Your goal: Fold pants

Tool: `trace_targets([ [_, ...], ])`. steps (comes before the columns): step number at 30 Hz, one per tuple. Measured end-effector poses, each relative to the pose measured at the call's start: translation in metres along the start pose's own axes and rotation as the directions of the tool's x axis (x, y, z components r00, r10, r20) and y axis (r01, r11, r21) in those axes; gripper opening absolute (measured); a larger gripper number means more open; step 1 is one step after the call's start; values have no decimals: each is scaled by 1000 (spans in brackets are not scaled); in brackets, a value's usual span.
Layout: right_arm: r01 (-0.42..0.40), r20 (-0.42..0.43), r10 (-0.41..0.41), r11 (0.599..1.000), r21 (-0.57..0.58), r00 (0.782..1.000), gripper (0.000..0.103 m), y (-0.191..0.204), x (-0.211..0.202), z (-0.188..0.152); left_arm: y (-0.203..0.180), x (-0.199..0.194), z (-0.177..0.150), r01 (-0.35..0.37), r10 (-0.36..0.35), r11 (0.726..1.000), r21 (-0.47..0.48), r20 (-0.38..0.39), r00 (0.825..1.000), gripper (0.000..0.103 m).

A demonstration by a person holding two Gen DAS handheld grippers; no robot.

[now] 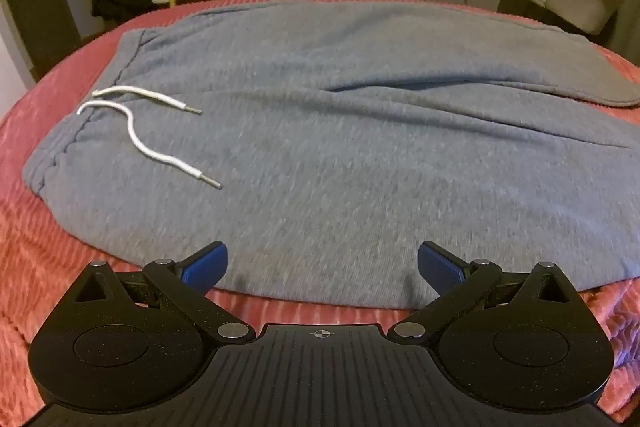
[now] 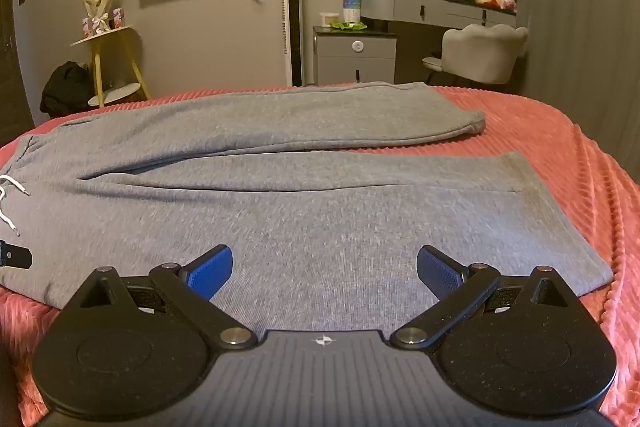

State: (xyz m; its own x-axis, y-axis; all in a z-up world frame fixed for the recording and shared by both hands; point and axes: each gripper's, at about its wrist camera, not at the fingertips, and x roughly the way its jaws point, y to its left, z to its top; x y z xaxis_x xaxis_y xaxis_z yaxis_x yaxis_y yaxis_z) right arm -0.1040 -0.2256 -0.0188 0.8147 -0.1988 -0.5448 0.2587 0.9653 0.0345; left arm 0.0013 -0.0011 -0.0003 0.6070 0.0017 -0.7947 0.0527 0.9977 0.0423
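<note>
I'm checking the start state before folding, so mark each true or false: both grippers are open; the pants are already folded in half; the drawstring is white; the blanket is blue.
1. Both the left gripper and the right gripper are open. True.
2. The pants are already folded in half. False: they lie spread out, legs apart.
3. The drawstring is white. True.
4. The blanket is blue. False: it is pinkish red.
</note>
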Motion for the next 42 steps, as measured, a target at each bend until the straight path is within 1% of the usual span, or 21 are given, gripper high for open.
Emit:
trace_targets([
  [9, -2, -6, 2, 1000, -7, 1000, 99, -1, -1, 2, -6, 2, 4, -4, 4, 1000, 27, 13, 1000, 103],
  [10, -2, -7, 2, 1000, -6, 1000, 99, -1, 0, 2, 1, 0, -1, -5, 5, 1000, -14, -1, 1000, 103],
  [13, -1, -6, 1, 1000, -4, 1000, 99, 0, 0, 1, 2, 1, -2, -3, 3, 1000, -23, -2, 1000, 103],
  [42, -1, -3, 1, 1000, 7, 1000, 99, -1, 2, 0, 4, 2, -3, 1, -1, 999, -34, -11, 1000, 103],
])
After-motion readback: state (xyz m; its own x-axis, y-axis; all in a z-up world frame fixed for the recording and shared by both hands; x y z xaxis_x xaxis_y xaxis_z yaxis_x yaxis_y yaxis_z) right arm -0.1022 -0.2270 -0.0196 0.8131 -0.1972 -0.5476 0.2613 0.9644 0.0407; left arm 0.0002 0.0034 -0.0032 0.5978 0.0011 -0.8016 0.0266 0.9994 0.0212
